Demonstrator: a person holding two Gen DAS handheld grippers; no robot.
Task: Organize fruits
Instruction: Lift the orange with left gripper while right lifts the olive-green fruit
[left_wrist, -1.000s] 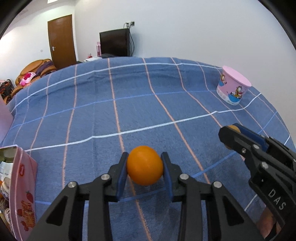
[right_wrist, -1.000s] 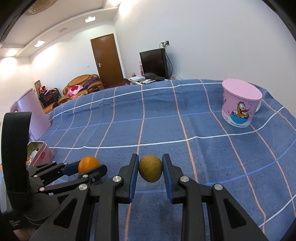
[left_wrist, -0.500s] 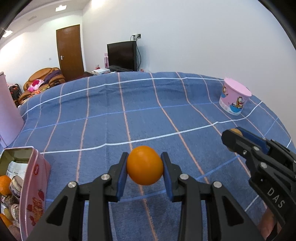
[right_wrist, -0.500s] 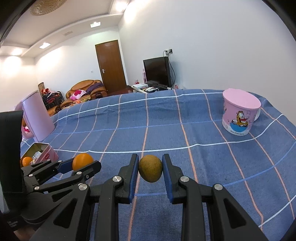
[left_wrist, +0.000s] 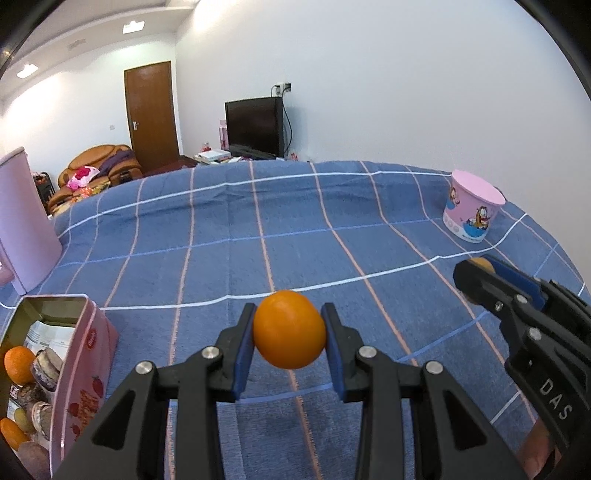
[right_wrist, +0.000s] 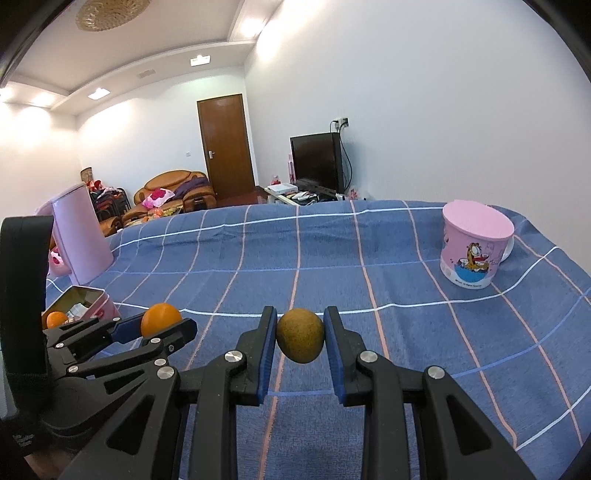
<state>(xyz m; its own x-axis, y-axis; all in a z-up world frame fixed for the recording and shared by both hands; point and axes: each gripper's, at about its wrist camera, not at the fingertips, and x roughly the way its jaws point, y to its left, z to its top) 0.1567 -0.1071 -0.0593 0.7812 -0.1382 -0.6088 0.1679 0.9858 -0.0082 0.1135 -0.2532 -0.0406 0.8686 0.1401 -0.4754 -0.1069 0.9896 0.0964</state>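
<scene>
While the left tool (left_wrist: 289, 338) clamps an orange (left_wrist: 289, 329) above the blue checked surface (left_wrist: 295, 236), the right tool (right_wrist: 300, 334) pinches a brown-green fruit (right_wrist: 300, 335) beside it. An open pink tin (left_wrist: 79, 373) with more fruit sits at the left, and a pink lidded cup (right_wrist: 475, 246) stands well apart on the right.

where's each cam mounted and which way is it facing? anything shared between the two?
Left wrist: on the left gripper, looking forward along its fingers over the orange; right gripper at right.
Right wrist: on the right gripper, fingers clamp a brownish-green fruit; left gripper at lower left.
Shared: blue checked cloth, pink cup, pink tin, TV, door.
</scene>
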